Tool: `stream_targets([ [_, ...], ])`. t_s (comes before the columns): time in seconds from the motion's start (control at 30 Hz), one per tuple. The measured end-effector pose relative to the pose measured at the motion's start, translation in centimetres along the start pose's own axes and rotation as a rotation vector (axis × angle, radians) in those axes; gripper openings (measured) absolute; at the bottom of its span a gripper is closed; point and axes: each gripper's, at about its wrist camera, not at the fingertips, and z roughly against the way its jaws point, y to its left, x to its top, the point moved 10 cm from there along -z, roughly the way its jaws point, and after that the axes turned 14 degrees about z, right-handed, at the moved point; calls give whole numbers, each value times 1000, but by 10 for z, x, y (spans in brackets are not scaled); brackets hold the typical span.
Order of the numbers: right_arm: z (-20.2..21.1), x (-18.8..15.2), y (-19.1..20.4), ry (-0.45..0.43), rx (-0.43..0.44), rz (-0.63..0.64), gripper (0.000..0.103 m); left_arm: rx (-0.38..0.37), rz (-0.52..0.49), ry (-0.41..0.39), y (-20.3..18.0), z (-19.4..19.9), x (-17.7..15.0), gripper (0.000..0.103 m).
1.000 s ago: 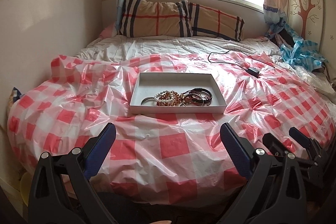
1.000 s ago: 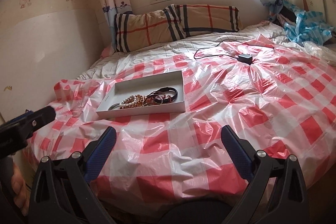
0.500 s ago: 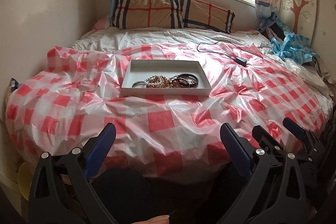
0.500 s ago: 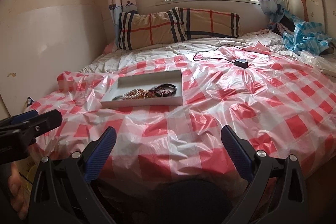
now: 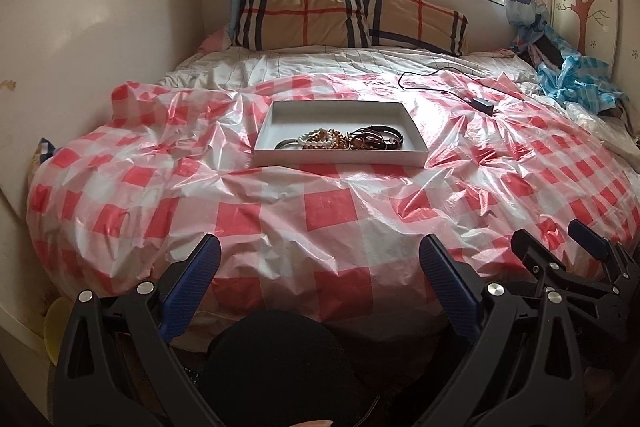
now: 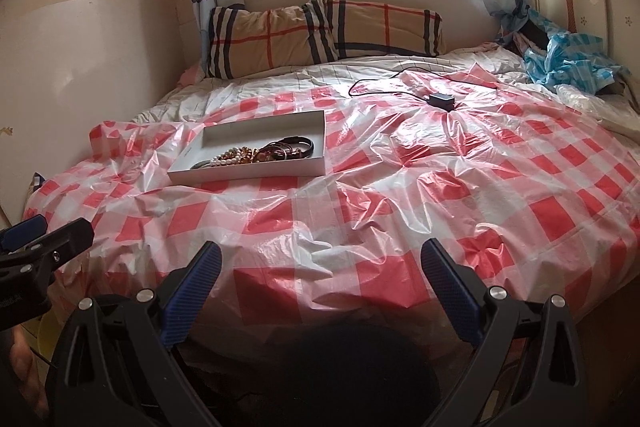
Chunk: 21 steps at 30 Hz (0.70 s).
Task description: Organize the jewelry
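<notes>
A shallow white tray point(image 5: 280, 111) lies on the red-and-white checked plastic sheet point(image 5: 328, 211) on the bed. It holds a pile of jewelry point(image 5: 344, 139): bead bracelets and dark bangles along its near side. The tray point(image 6: 264, 127) and the jewelry point(image 6: 260, 153) also show left of centre in the right wrist view. My left gripper point(image 5: 320, 269) is open and empty, well short of the tray, at the bed's near edge. My right gripper point(image 6: 320, 273) is open and empty, also at the near edge, to the right of the left one.
A black charger with its cable point(image 5: 482, 103) lies on the sheet right of the tray. Plaid pillows point(image 5: 344, 19) lean under the window. Blue checked cloth point(image 5: 572, 83) is bunched at the far right. A wall runs along the left of the bed.
Both grippers have pulled back and away from the bed, then eased in a little; the tray looks farther than one second ago. Both stay open and empty.
</notes>
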Motion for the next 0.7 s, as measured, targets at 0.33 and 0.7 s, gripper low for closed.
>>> stream_targets([
  [0.33,-5,1,6,13,-14,28,96,-10,-11,21,3,-15,-3,95],
  [0.7,-10,5,16,9,10,75,96,-25,22,57,13,-33,-3,95],
])
